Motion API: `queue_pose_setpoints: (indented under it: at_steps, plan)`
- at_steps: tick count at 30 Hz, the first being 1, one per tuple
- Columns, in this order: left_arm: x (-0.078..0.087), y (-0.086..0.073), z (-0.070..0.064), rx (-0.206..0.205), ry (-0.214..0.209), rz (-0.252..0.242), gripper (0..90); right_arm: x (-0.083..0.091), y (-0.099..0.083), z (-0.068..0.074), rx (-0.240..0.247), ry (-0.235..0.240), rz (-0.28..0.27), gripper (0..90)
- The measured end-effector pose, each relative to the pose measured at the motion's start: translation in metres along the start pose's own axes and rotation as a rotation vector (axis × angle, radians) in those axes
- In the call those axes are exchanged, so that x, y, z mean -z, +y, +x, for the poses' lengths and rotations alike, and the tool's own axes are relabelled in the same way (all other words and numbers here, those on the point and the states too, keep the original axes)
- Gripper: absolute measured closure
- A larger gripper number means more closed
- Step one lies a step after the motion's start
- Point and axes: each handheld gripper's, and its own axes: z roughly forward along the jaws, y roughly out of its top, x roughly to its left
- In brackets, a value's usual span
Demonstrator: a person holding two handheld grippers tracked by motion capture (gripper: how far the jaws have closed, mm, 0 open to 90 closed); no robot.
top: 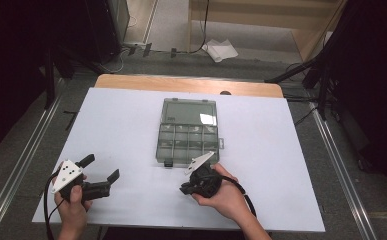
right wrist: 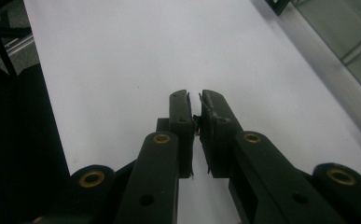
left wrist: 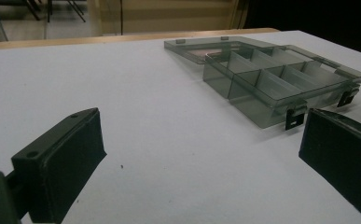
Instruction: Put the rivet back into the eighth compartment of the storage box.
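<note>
A smoky clear plastic compartment box [top: 188, 142] lies open in the middle of the white table, its lid [top: 189, 112] folded back flat on the far side. Its compartments look empty. In the left gripper view the box [left wrist: 281, 79] stands ahead and to the right, with black latches [left wrist: 295, 119] on its near wall. My left gripper [top: 101, 168] rests at the front left, open wide with nothing between its jaws [left wrist: 201, 128]. My right gripper [top: 184, 189] lies just in front of the box, pointing left. Its jaws [right wrist: 194, 100] are pressed nearly together over bare table.
The white table top [top: 121, 125] has a wooden edge [top: 181, 82] at the far side. A corner of the box [right wrist: 350, 37] is at the upper right of the right gripper view. Metal rails [top: 26, 160] and stand legs [top: 301, 70] flank the table, and paper [top: 220, 50] lies on the floor.
</note>
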Motion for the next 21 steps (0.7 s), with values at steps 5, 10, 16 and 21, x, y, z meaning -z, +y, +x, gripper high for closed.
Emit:
queue_pose_setpoints:
  at_steps: [5,10,16,21]
  plan:
    - [0.001,0.001,0.0,0.002,0.004,-0.001,0.0,0.005,0.001,-0.002,-0.007,-0.002,-0.013,84.6]
    - [0.0,0.0,-0.001,0.001,0.001,-0.002,0.0,0.009,0.001,-0.004,-0.01,-0.004,-0.016,84.6]
    - [0.001,0.0,0.0,0.0,0.003,-0.002,0.0,0.012,0.001,-0.007,-0.015,-0.011,-0.022,84.6]
    - [0.0,0.0,-0.001,-0.001,0.0,-0.004,0.0,0.015,0.002,-0.011,-0.02,-0.017,-0.028,84.6]
